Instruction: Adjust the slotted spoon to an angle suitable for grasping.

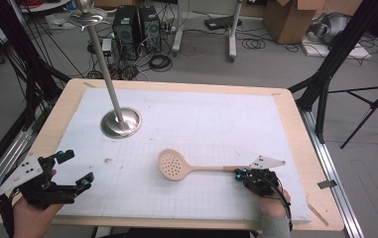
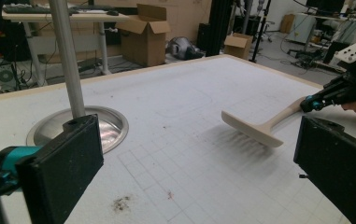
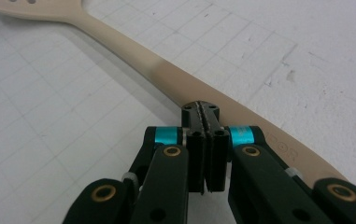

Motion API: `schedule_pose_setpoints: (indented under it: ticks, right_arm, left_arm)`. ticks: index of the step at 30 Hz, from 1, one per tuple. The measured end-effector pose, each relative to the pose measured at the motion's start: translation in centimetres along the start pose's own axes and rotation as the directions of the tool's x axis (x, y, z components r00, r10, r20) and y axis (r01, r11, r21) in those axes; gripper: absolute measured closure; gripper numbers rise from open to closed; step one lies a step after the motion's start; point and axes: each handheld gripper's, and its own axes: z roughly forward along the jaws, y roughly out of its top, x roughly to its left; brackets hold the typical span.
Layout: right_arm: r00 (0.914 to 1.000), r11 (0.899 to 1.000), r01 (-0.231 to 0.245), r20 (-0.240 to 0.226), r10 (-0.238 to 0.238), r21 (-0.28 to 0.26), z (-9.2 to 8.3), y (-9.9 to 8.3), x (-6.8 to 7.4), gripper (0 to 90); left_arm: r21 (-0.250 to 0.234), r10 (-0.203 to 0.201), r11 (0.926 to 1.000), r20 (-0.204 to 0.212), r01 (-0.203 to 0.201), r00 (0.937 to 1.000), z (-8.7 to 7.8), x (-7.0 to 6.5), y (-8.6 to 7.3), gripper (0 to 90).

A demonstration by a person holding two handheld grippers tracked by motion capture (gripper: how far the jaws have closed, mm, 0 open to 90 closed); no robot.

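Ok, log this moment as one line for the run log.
left gripper: open, idle | right gripper: shut, tips at spoon handle | slotted spoon: on mat | metal stand: upright

No legible text, label or number in any view.

The one trace of lettering is a faint embossed mark on the handle of the beige plastic slotted spoon (image 3: 283, 142), seen in the right gripper view just beside the right hand-held gripper (image 3: 205, 112); it is too blurred and partly hidden to make out. The white mat with a thin printed grid (image 1: 186, 124) covering the surface bears lines alone, without figures. The brown cardboard boxes (image 2: 147, 35) on the floor behind show no print that can be deciphered.
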Motion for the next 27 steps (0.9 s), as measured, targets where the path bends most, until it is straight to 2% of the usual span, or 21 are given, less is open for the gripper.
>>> schedule_pose_setpoints:
  ticks: [12,22,27]
  right_arm:
    - [0.9989,1.0,0.021,0.043,-0.021,-0.005,0.9,0.3,0.2,89.6]
    - [0.9959,0.999,0.035,0.083,-0.034,-0.006,2.3,1.4,0.0,89.7]
    - [0.9962,0.999,0.032,0.081,-0.031,-0.003,2.7,1.8,-0.3,89.8]
  left_arm:
    - [0.008,0.001,1.0,-0.003,-0.001,1.0,0.1,0.0,-0.1,1.7]
    - [0.007,-0.002,1.0,-0.001,0.002,1.0,0.1,0.0,-0.1,1.7]
    - [0.006,0.0,1.0,0.001,0.0,1.0,0.0,0.0,-0.1,1.7]
